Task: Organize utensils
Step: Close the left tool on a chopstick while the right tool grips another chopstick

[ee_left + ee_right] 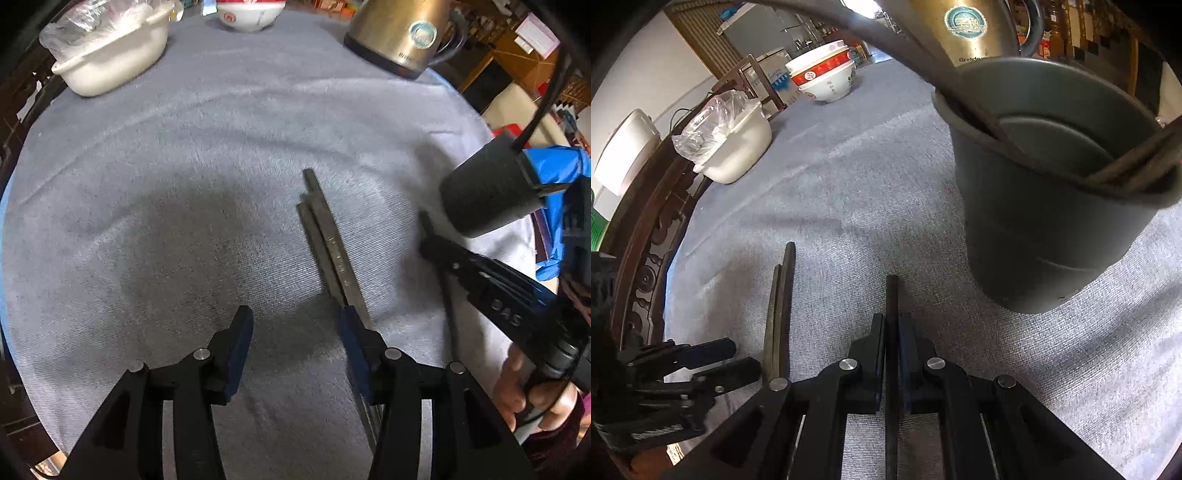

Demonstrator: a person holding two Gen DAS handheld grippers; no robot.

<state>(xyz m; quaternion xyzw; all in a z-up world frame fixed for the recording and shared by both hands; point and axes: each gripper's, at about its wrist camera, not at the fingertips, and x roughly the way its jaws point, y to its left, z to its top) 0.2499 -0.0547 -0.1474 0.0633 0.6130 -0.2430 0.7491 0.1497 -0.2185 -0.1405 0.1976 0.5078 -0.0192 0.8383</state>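
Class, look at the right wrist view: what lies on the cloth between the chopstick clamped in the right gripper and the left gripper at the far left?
A pair of chopsticks lies side by side on the grey cloth, between the held chopstick in the right gripper and the left gripper; the right wrist view shows it.

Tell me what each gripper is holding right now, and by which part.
The right gripper is shut on a single dark chopstick, gripped just behind its far end. The left gripper is open and holds nothing; two chopsticks lie beside its right finger.

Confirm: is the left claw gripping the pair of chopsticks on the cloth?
No, the left claw stands open, and the pair of chopsticks lies on the cloth beside its right finger, not clamped between the fingers.
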